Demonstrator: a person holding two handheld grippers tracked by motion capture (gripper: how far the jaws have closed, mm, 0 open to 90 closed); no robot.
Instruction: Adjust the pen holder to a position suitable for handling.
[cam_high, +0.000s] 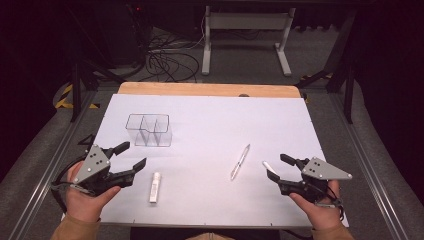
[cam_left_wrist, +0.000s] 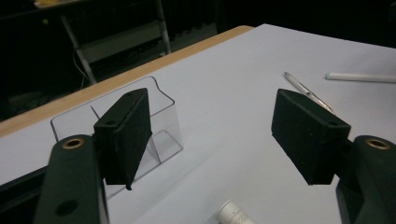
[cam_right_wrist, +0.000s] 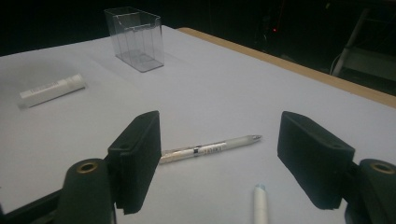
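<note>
**Ana:** High view first: what lies on the desk (cam_high: 210, 107)?

**Ben:** A white sheet covers most of it. The left gripper (cam_high: 131, 156) hovers at the near left with its jaws apart and nothing between them. Just to its right lies a short white tube (cam_high: 155, 187), flat on the sheet and pointing away from the person. Beyond the gripper stands a clear plastic organizer (cam_high: 149, 130) with inner dividers.

**Ana:** And the other side?

**Ben:** The right gripper (cam_high: 276, 167) sits at the near right, jaws likewise apart and empty. A small white stick (cam_high: 267, 166) lies right at its fingertips, whether touching I cannot tell, and a silvery-white pen (cam_high: 240, 161) lies aslant a little further left.

**Ana:** Left gripper view?

**Ben:** The two black pads stand wide, holding nothing. The tube (cam_left_wrist: 233, 213) shows its ribbed white end at the bottom edge, between and below the jaws. The organizer (cam_left_wrist: 163, 121) stands behind the left pad; the pen (cam_left_wrist: 306, 91) and the stick (cam_left_wrist: 359, 77) lie far off.

**Ana:** Right gripper view?

**Ben:** Again released, nothing clasped. The pen (cam_right_wrist: 210, 148) lies crosswise beyond the pads, with a pale barrel, dark printing and a silvery end. The stick (cam_right_wrist: 259, 205) points up from the bottom edge between the jaws. The tube (cam_right_wrist: 51, 91), white with a faint label, lies far left, well apart from the organizer (cam_right_wrist: 135, 39).
</note>
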